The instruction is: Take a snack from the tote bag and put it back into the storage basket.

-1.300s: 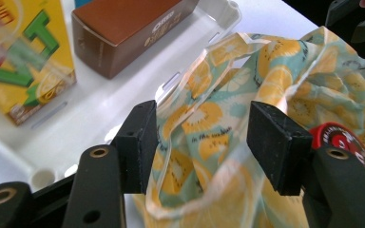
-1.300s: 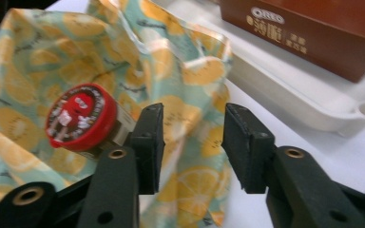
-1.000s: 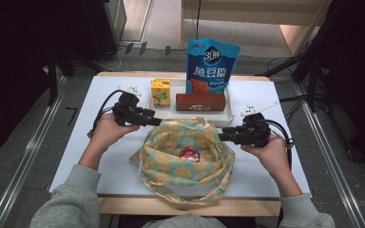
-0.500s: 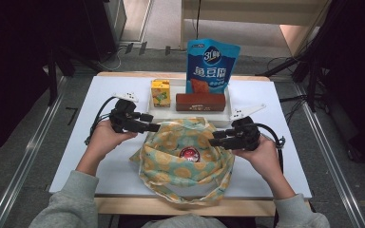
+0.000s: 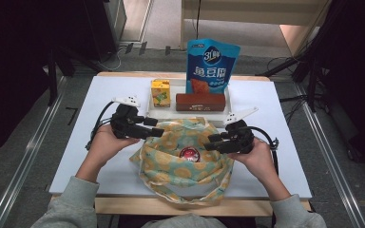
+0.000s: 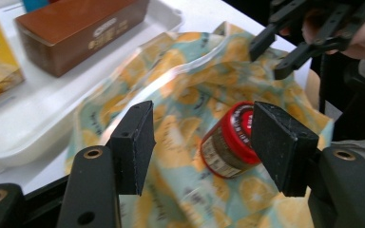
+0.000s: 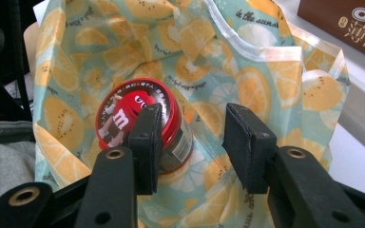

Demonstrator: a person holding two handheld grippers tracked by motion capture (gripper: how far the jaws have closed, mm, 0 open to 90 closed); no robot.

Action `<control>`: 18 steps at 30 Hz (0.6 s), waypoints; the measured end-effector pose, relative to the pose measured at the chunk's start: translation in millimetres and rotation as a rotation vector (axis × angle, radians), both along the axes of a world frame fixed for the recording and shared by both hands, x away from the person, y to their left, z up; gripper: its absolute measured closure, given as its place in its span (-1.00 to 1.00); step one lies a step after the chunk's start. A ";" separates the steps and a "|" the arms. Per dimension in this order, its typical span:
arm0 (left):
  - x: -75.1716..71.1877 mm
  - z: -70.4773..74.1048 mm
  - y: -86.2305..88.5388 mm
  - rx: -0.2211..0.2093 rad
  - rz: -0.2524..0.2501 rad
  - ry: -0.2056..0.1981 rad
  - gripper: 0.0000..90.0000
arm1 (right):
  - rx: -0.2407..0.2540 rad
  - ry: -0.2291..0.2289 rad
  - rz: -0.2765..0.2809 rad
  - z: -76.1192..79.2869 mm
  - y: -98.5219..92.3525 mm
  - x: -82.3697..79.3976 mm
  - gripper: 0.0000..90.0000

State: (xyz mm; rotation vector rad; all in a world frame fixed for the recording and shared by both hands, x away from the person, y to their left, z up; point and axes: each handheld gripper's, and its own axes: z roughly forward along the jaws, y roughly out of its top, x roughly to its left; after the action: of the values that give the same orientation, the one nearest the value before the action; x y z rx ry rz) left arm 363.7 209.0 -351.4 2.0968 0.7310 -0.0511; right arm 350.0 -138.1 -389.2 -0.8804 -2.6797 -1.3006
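The right gripper [image 5: 210,141] has slid inward over the orange-print cloth tote bag [image 5: 171,166], jaws just widening and empty (left gripper [image 5: 159,132] likewise unclenched), so the red-lidded candy jar [image 7: 138,121] looks packed.

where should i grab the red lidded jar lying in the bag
Grip the jar across its red lid, or just behind it on the body, coming down through the bag's open mouth. It lies tilted with the lid facing up and out, so that end is probably freest of cloth.
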 end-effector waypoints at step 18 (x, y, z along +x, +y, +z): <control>-9.1 -27.6 -48.6 0.033 -0.116 0.003 0.25 | -0.003 0.014 0.003 -9.3 -2.2 -4.6 0.30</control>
State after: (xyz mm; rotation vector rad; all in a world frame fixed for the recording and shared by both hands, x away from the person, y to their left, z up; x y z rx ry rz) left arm 354.6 160.3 -379.1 2.1696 0.6157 -0.1067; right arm 345.5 -140.4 -398.6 -0.8818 -2.6726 -1.2847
